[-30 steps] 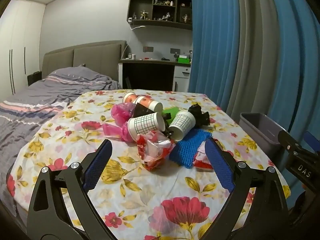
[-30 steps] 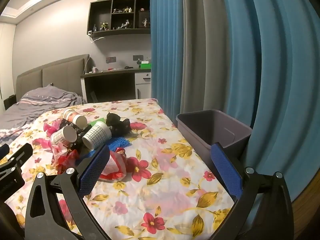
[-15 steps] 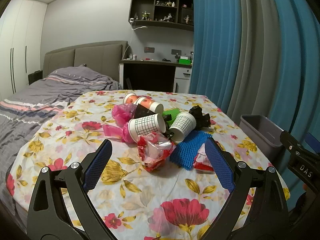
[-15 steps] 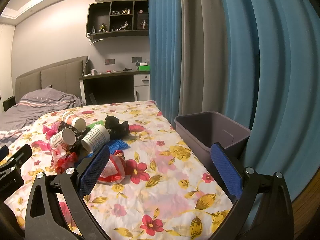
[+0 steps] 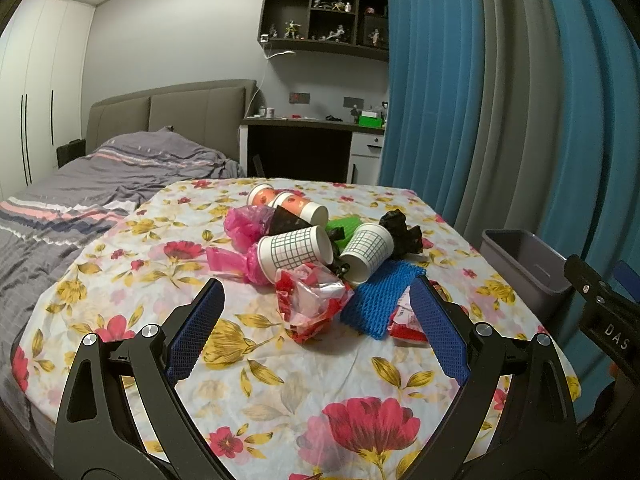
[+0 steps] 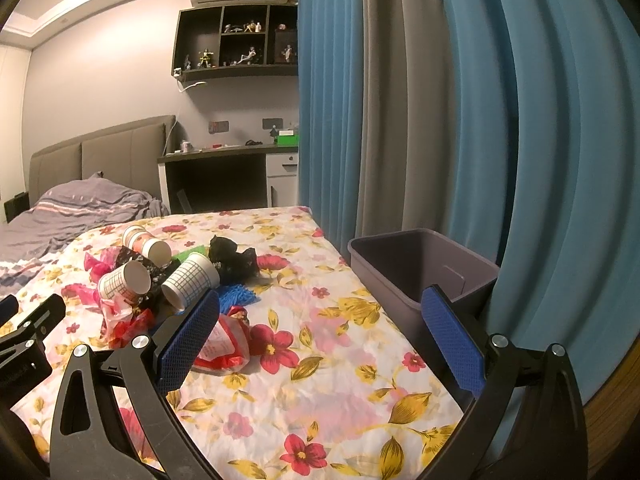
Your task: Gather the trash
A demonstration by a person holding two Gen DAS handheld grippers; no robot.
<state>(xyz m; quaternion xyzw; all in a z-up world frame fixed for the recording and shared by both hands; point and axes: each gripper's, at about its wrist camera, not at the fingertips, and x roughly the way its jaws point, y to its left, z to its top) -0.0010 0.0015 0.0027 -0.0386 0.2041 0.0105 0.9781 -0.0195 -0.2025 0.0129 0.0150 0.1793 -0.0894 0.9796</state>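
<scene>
A flowered cloth covers the worktop (image 5: 280, 380), which stands beside a blue curtain (image 6: 540, 120). A grey bin (image 6: 404, 264) sits at the worktop's right edge, against the curtain. The trash is heaped mid-worktop: a blue mesh pad (image 5: 380, 300), a red and clear wrapper (image 5: 312, 304), two checked paper cups (image 5: 296, 248) lying on their sides, pink bags (image 5: 248, 224), and a black bag (image 5: 402, 232). The left gripper (image 5: 316, 328) hovers short of the heap, jaws released and holding nothing. The right gripper (image 6: 320, 340) hangs near the bin, jaws likewise spread.
</scene>
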